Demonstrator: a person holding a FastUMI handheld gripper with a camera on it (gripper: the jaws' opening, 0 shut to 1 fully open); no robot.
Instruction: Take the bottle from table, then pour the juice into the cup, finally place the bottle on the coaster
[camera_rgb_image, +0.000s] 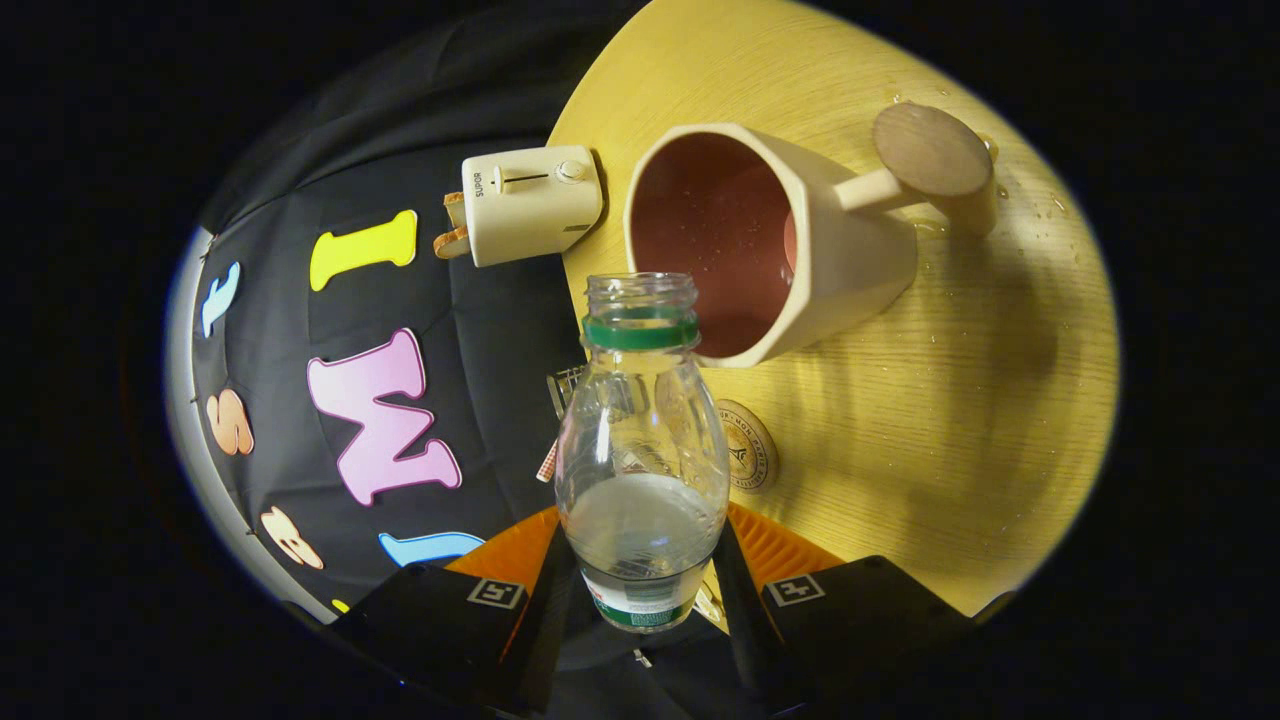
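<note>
My gripper (640, 590) is shut on the base of a clear plastic bottle (640, 440) with a green neck ring and no cap. A little pale liquid lies in the bottle's lower part, close to the fingers. The whole scene looks rolled sideways. The bottle's open mouth is just short of the rim of a cream cup (770, 245) with a reddish-brown inside and a handle ending in a round wooden disc. Drops cling inside the cup. A round stamped wooden coaster (750, 445) lies on the table beside the bottle, partly hidden behind it.
The round light-wood table (950, 400) carries small water drops near the cup's handle. A cream toaster (530, 205) with bread in it stands at the table's edge beyond the cup. The black booth cloth hangs behind.
</note>
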